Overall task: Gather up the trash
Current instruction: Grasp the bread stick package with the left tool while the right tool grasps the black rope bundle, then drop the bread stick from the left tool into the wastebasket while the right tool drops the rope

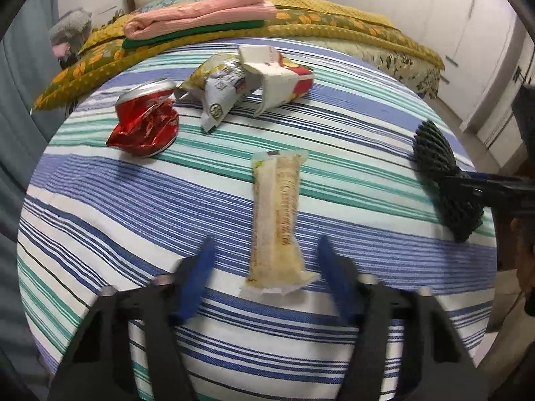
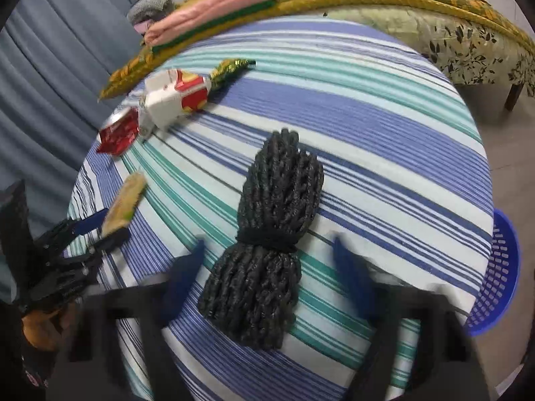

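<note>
Now lining up two pickups on the striped table (image 1: pixel 100 200), nothing lifted yet.

Left tongs (image 1: pixel 264 250) spread wide astride the beige snack wrapper (image 1: pixel 276 220); right tongs (image 2: pixel 267 250) equally unclenched, flanking the black foam net sleeve (image 2: pixel 267 244). Next, probably: lower, pinch, carry to the blue basket (image 2: pixel 498 274) off the table edge. Crushed red can (image 1: pixel 145 122), foil packet (image 1: pixel 220 90) and torn carton (image 1: pixel 281 77) waiting farther back. Wrapper print blurred, unreadable.
</note>
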Motion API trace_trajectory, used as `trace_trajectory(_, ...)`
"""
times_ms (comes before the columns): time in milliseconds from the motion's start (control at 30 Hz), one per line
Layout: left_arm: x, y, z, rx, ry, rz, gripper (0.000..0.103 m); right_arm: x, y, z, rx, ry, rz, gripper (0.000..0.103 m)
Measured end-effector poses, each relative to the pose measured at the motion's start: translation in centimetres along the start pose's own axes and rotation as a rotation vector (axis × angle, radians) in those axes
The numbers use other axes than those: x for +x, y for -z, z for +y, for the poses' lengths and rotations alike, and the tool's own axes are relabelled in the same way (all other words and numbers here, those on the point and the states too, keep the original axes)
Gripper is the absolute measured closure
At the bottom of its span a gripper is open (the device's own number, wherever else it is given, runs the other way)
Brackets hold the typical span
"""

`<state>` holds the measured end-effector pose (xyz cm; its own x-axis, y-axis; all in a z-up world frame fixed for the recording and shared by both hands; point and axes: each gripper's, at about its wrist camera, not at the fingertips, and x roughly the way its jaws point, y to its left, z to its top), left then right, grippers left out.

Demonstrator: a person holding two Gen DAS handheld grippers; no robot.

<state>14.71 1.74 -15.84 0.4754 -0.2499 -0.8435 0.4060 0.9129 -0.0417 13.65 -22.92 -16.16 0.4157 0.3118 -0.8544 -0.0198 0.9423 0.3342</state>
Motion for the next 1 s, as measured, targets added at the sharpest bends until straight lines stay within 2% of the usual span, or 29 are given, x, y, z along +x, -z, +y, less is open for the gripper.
trace_trajectory(33, -0.1, 0.0, -0.2, 0.013, 0.001, -0.001, 0.073, -0.1, 0.1, 0.0, -0.002, -0.007, -0.002, 0.059)
trace_trajectory(67, -0.2, 0.0, -0.3, 0.021, -0.006, -0.006, 0.077, -0.6, 0.3, 0.1, -0.008, -0.008, -0.014, 0.061)
trace_trajectory(267, -1.5, 0.0, -0.8, -0.017, 0.058, -0.052, 0.081, -3.9, 1.7, 0.7, -0.086, -0.022, -0.095, 0.062)
trace_trajectory(400, -2.5, -0.6, -3.0, -0.022, 0.123, -0.067, 0.081, -5.9, 2.4, -1.4, -0.065, -0.031, -0.129, 0.062)
trace_trajectory(567, -3.1, -1.6, -8.4, 0.037, 0.189, -0.069, 0.081, -8.9, 3.2, -6.8, 0.0, 0.022, -0.185, 0.062)
trace_trajectory(667, -3.2, -2.7, -12.4, 0.08, 0.243, -0.074, 0.081, -10.5, 4.0, -11.6, 0.073, 0.08, -0.201, 0.062)
trace_trajectory(1000, -1.1, -6.4, -27.6, 0.225, 0.402, -0.039, 0.081, -11.9, 7.0, -23.5, 0.201, 0.217, -0.18, 0.062)
